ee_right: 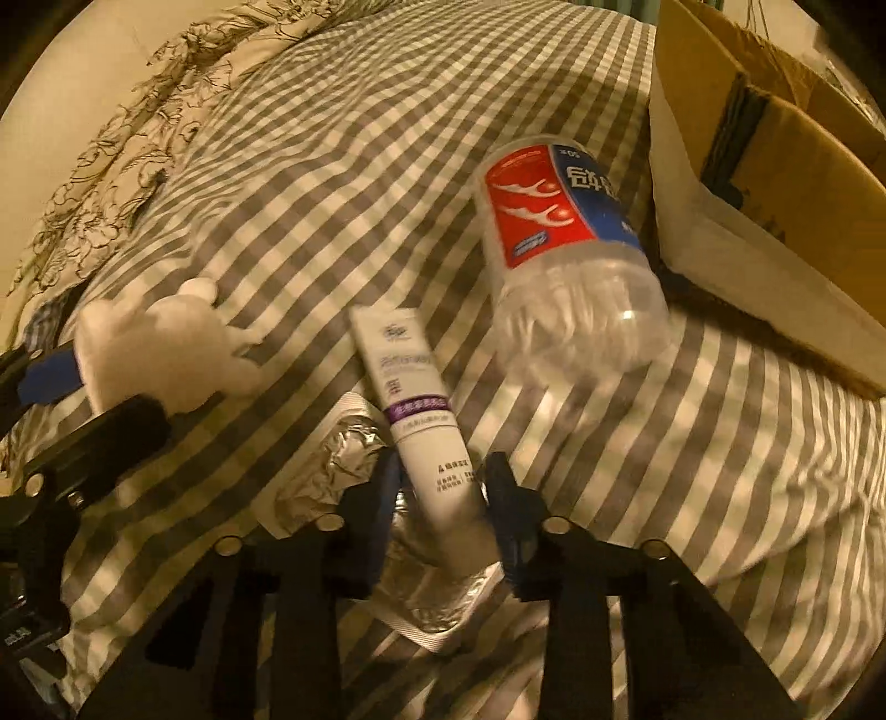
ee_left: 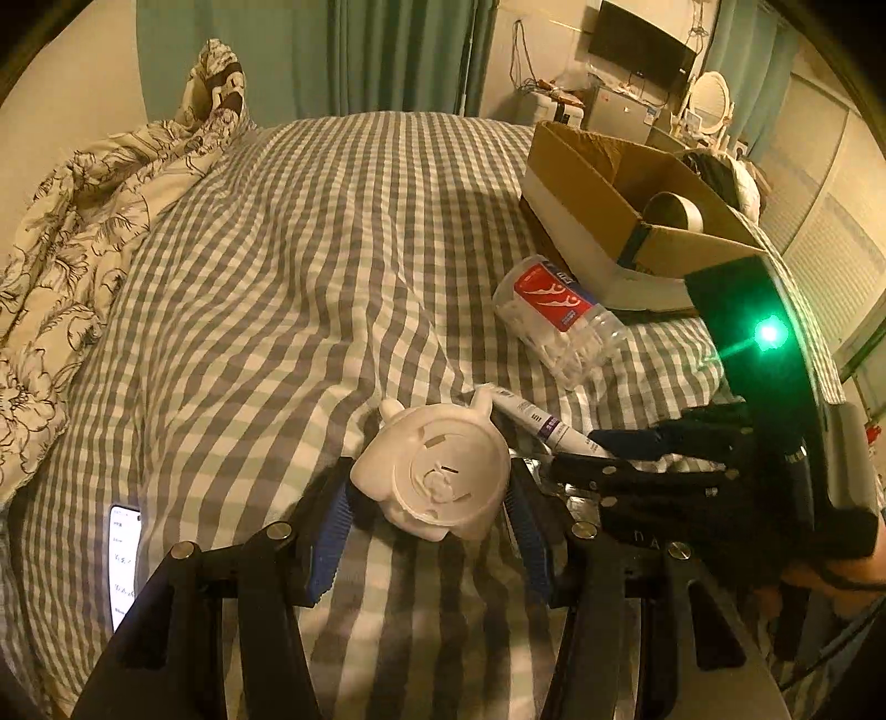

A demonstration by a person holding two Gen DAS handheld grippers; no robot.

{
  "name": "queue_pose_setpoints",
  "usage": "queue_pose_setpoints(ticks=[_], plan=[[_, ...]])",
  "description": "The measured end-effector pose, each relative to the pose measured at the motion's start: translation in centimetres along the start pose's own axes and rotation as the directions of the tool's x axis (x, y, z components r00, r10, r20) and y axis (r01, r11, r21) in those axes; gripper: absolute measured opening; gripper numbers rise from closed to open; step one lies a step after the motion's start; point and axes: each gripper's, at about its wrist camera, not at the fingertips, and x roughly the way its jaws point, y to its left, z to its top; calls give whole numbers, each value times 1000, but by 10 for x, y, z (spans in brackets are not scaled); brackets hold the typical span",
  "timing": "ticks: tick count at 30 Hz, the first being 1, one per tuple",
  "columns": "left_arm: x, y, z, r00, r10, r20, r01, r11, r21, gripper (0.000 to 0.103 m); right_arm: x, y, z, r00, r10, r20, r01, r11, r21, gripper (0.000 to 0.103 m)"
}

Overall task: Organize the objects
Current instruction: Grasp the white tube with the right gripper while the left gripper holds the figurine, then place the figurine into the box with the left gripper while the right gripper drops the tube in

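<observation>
Checked bedspread: your left gripper pinches the white pig figurine; your right gripper is clamped on the white cream tube.

I see a bed covered by a grey-and-white checked sheet. A floral duvet is bunched at the far left. Teal curtains hang on the far wall. At the far right, a wall-mounted television sits above an oval vanity mirror. Lighting is warm and dim.
</observation>
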Motion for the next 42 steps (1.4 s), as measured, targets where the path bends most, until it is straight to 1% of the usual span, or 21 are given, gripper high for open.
queue_pose_setpoints(ticks=[2,5,7,12,14,16,19,23,27,29,32,38,42], plan=[[-6,-2,-2,1000,3,11,-3,1000,5,55,-9,3,-6,1000,-7,22,6,1000,4,23],[-15,-4,-3,1000,8,26,-8,1000,9,55,-27,9,-11,996,-33,86,32,999,16,22],[-21,-6,-4,999,13,35,-14,1000,12,55,-42,6,-16,991,-38,129,34,999,30,22],[-38,-17,1,997,19,75,-22,999,29,54,-77,12,-24,971,-74,229,63,997,54,21],[-46,-23,7,995,15,96,-19,999,39,54,-93,8,-28,962,-76,263,61,996,64,21],[-55,-31,15,993,7,119,-13,999,53,54,-108,7,-31,952,-94,290,76,995,72,21],[-68,-43,31,987,-16,157,5,997,73,54,-134,4,-34,931,-137,337,118,990,78,21],[-85,-66,58,976,-60,209,36,992,117,54,-165,-5,-32,901,-169,399,139,985,104,21],[-94,-90,89,964,-111,242,74,985,157,55,-198,-24,-23,866,-200,458,156,979,132,21],[-95,-100,101,959,-125,253,83,982,171,54,-213,-37,-15,849,-212,485,160,976,148,21],[-91,-118,128,953,-153,262,105,976,190,54,-230,-58,-2,826,-237,511,174,970,170,21],[-70,-144,171,948,-166,271,112,972,204,54,-254,-102,30,791,-279,544,198,959,203,21],[-47,-158,197,947,-167,273,112,972,206,54,-251,-134,49,784,-292,549,196,954,227,21]])
